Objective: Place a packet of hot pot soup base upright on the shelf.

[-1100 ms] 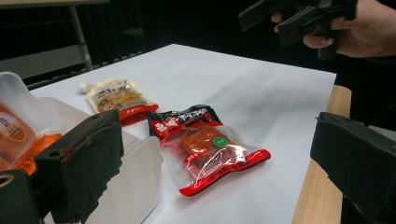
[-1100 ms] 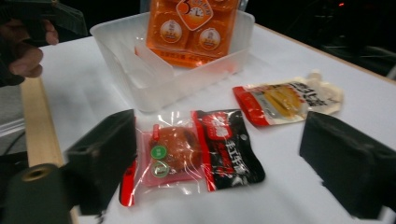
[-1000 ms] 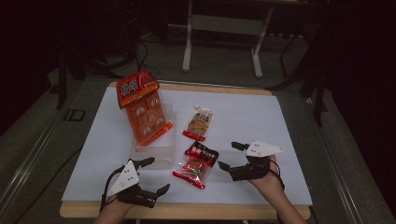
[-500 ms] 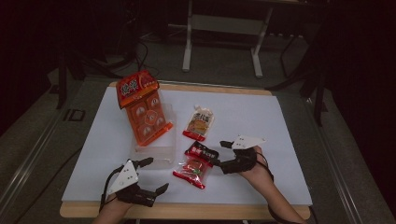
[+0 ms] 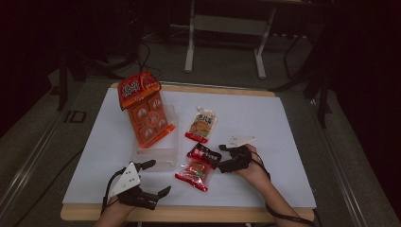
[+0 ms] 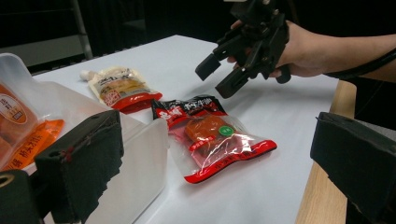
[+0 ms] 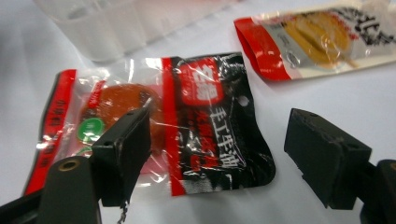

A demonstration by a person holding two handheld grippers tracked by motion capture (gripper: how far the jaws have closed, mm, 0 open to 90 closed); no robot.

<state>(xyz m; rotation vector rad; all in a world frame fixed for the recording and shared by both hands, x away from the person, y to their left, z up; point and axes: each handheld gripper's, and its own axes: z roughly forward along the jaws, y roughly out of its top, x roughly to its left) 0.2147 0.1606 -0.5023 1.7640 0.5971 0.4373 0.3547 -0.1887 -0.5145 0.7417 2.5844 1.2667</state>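
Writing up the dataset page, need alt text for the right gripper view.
The open right gripper hovers over a red-and-black snack packet lying flat on the white table. A yellow-and-red pouch lies beyond it, beside a clear plastic container.

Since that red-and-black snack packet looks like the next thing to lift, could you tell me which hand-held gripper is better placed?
Right hand-held gripper: open jaws at the packet's black end. The left sits open near the table edge.

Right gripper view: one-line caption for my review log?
Open right tongs poised over the black-and-red snack packet, with a yellow pouch behind.
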